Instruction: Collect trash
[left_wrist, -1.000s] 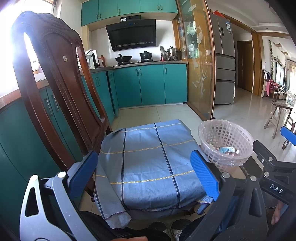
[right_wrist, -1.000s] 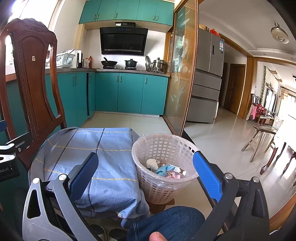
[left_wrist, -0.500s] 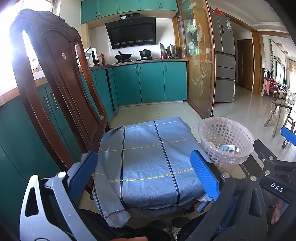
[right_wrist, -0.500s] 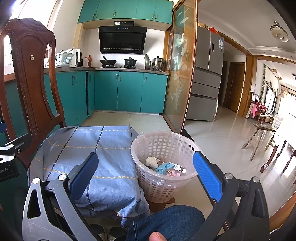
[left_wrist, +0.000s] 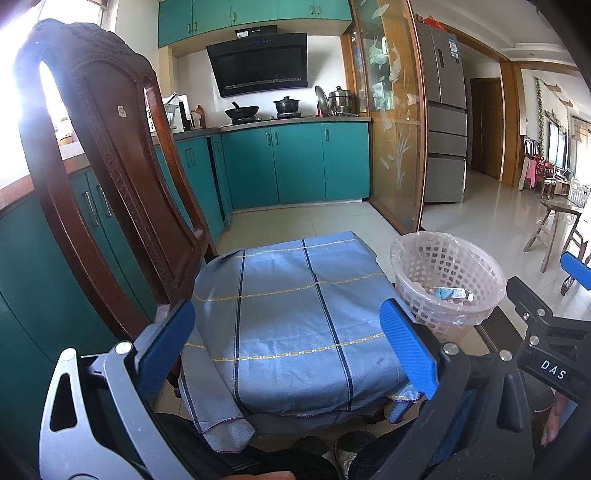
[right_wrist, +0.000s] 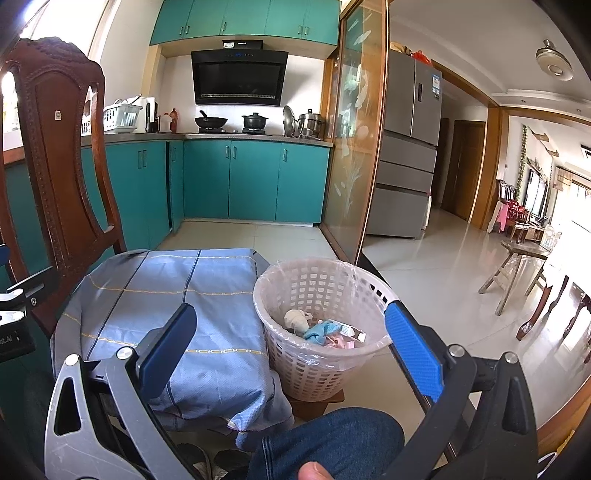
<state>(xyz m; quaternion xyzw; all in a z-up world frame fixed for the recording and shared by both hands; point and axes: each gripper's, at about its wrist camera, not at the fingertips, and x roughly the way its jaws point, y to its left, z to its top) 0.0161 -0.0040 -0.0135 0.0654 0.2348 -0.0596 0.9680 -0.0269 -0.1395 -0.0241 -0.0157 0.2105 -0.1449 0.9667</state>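
Note:
A white lattice waste basket (right_wrist: 325, 354) with a clear liner stands on a low wooden stool to the right of a chair seat; it also shows in the left wrist view (left_wrist: 448, 284). Inside lie crumpled trash pieces (right_wrist: 321, 328): white, light blue and pink scraps and a small wrapper. My left gripper (left_wrist: 288, 347) is open and empty above the blue plaid cloth (left_wrist: 291, 317) on the chair seat. My right gripper (right_wrist: 291, 347) is open and empty, held just in front of the basket. No trash shows on the cloth.
A tall dark wooden chair back (left_wrist: 110, 177) rises at the left. Teal kitchen cabinets (right_wrist: 255, 181) and a glass sliding door (right_wrist: 354, 155) stand behind. My knee in jeans (right_wrist: 332, 443) is at the bottom. A wooden stool (right_wrist: 521, 273) stands at the right.
Both grippers have tilted slightly, so the chair and basket sit a little lower in view. Both stay open and empty.

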